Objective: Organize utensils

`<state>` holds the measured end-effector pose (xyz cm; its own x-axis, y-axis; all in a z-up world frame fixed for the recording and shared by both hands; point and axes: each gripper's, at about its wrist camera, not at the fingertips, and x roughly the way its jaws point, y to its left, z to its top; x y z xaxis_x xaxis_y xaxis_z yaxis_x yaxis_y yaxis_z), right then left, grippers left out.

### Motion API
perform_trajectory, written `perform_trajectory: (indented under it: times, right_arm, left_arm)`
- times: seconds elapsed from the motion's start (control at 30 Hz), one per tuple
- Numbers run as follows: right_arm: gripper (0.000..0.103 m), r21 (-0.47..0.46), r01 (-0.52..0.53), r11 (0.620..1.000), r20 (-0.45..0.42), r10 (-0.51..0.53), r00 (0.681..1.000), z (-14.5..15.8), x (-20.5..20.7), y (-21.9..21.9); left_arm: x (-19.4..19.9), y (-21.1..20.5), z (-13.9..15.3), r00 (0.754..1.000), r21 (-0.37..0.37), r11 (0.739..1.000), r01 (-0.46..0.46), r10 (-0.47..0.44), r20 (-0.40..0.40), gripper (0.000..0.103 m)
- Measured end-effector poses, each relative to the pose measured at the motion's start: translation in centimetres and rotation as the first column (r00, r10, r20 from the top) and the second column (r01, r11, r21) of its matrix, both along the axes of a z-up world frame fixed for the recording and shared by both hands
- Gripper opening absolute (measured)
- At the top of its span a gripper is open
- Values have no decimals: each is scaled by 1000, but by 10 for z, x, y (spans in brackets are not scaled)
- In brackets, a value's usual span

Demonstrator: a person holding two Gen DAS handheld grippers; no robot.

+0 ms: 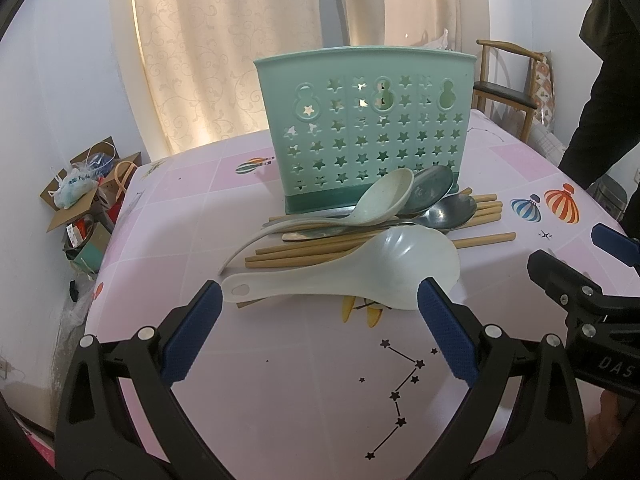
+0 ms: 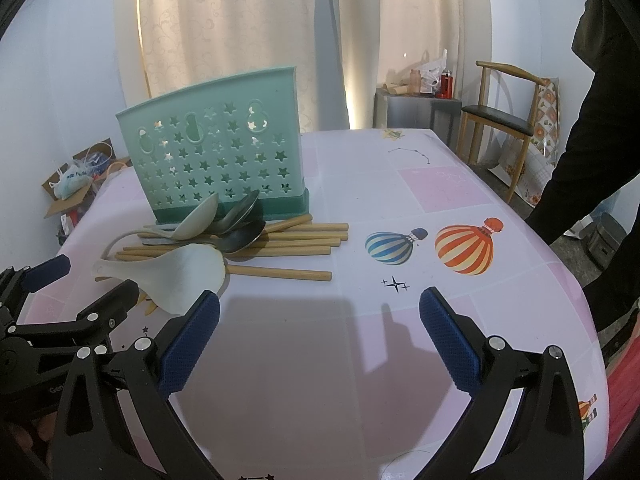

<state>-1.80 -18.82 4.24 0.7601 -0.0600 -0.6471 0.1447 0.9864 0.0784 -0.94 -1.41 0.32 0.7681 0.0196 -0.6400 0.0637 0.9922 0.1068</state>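
Left claw [image 1: 319, 295] released, jaws straddling the white rice paddle [image 1: 360, 270] atop the utensil pile on the worktop [image 1: 320, 380]. Right claw [image 2: 319, 306] also released, empty. Paddle looks light, stiff, slick plastic; take the narrow handle. Teal holder [image 1: 360, 132] stands just behind.

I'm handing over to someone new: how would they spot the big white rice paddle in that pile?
Find the teal holder standing on the pink table; the utensils lie heaped in front of it. The rice paddle is the nearest piece, on top of the chopsticks. Unlike the spoons behind, it is white plastic, widest, with a hole in its handle.
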Motion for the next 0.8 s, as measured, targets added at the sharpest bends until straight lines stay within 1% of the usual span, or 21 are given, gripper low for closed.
perform_trajectory:
  times: [0.8]
  right_arm:
    - [98, 2, 0, 1000, 1, 0, 1000, 0, 0, -1]
  left_arm:
    - [2, 1, 1, 1000, -5, 1000, -3, 3, 0, 94]
